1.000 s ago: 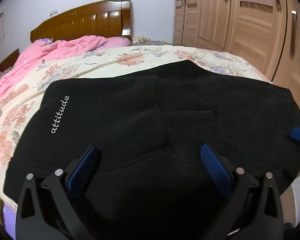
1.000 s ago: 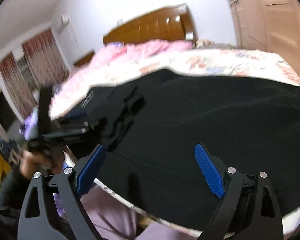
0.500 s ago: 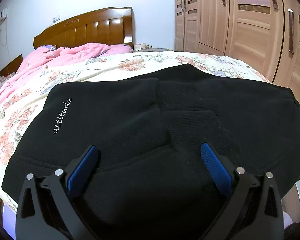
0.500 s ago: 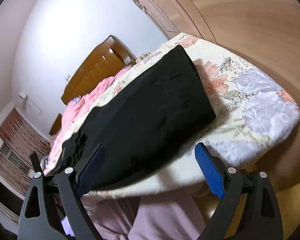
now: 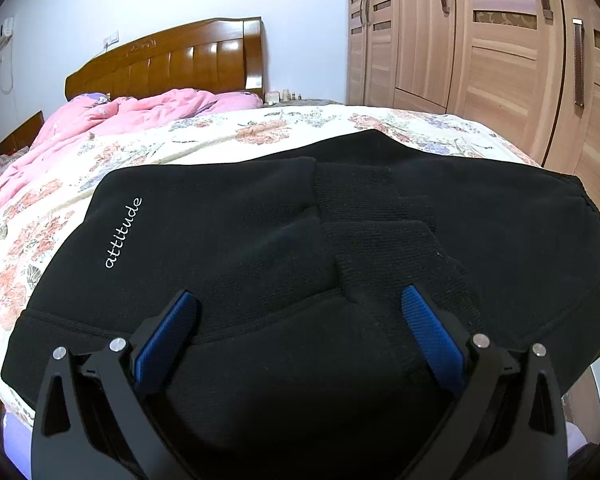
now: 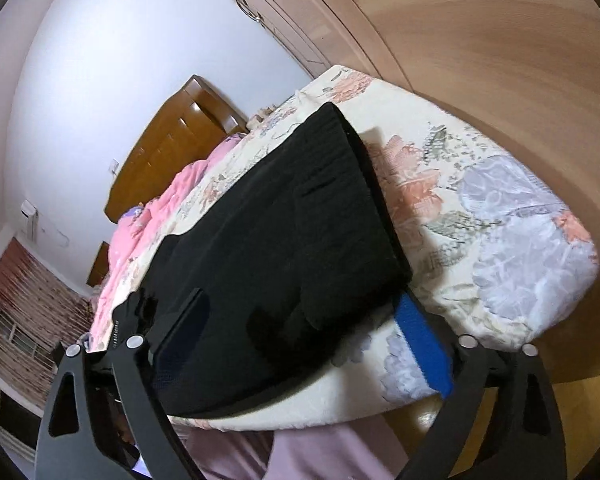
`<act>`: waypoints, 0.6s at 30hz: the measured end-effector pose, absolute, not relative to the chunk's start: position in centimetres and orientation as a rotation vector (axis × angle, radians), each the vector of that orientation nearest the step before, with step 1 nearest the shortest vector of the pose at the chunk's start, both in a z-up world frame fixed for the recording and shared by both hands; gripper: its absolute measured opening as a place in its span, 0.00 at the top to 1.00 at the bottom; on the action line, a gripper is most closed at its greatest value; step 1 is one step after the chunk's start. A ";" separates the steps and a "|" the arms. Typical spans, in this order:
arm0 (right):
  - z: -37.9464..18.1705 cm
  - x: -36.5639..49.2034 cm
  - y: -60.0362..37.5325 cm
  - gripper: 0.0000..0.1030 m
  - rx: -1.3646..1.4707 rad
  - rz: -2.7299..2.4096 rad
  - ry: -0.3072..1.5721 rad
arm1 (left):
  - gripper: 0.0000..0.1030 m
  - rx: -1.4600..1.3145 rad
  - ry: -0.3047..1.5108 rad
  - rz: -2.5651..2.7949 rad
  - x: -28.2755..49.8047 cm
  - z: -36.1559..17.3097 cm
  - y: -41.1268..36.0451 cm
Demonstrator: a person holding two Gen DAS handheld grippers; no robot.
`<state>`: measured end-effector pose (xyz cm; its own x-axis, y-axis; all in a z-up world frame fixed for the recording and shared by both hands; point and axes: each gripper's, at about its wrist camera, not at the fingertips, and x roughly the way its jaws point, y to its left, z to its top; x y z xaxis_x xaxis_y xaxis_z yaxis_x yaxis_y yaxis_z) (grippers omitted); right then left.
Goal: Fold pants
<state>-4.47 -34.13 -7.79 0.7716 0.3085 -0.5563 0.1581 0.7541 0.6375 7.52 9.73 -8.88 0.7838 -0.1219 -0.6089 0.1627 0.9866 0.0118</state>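
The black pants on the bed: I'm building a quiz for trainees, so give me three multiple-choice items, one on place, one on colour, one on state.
1. Where do the pants lie?
A. on the floral bedsheet
B. on the floor
C. in the wardrobe

2. What colour is the word "attitude"?
A. red
B. white
C. blue

3. How are the left gripper fingers?
A. shut on cloth
B. shut, holding nothing
C. spread open

Key: 1 A, the cloth rests on the sheet; 2 B, pale script on black; 3 C, a wide gap shows between the blue pads.
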 end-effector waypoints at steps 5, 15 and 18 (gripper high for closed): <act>-8.2 -3.9 -34.3 0.16 0.779 0.177 0.726 | 0.01 0.066 0.660 -0.153 7.6 -8.8 9.7; -7.8 -3.0 -33.4 0.22 0.751 0.125 0.666 | 0.01 0.065 0.659 -0.155 7.6 -8.9 9.8; -7.7 -1.4 -31.8 0.19 0.600 0.138 0.772 | 0.01 0.064 0.658 -0.157 7.6 -8.9 9.8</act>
